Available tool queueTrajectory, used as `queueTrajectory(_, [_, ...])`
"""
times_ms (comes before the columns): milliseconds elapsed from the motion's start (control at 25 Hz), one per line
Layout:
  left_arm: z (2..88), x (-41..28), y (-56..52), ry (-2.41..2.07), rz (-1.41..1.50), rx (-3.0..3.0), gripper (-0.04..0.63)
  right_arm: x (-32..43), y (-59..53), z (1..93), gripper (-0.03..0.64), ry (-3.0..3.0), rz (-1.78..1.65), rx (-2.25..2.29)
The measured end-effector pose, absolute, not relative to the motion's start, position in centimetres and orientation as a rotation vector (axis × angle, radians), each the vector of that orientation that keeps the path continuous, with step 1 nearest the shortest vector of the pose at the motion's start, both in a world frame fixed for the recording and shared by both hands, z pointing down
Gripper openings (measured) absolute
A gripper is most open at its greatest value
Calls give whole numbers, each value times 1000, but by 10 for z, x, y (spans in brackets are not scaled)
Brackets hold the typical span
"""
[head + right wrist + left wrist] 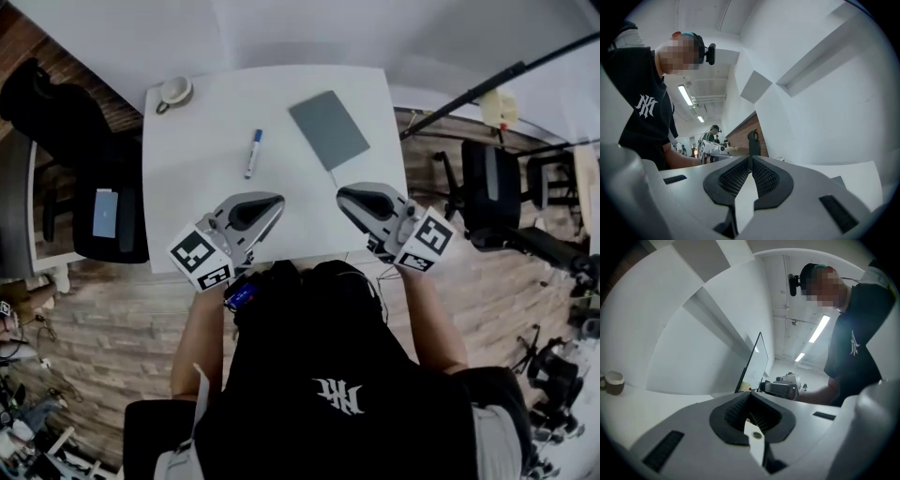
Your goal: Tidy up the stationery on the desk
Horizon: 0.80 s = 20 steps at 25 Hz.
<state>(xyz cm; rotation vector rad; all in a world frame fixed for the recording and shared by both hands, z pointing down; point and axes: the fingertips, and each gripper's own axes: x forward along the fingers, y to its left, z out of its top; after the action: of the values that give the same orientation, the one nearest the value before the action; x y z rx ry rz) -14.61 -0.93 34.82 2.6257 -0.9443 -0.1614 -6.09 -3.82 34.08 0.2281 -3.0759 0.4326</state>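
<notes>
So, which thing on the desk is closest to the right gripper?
The grey notebook: its near corner lies just ahead of the right gripper, while the pen and cup lie further left.

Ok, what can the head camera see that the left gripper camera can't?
Only the head view shows the pen with its blue cap and the grey notebook lying on the desk. Only the left gripper view shows the ceiling lights and the left gripper with its jaws shut, up close. Both show the cup, the desk and the right gripper.
</notes>
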Motion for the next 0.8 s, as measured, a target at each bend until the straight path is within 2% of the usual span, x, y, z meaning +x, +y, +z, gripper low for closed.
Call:
queueTrajectory(600, [412,-137,-110,-1226,-192,2263,2,-19,-179,399,51,-2920,464,201])
queueTrajectory(720, [431,-131,-131,-1264,-209,2185,3,-10,-204,423,119,-2876,514,182])
queueTrajectory(800, [445,-127,-143,-1281,-225,2136,3,-6,-217,441,121,-2838,545,164])
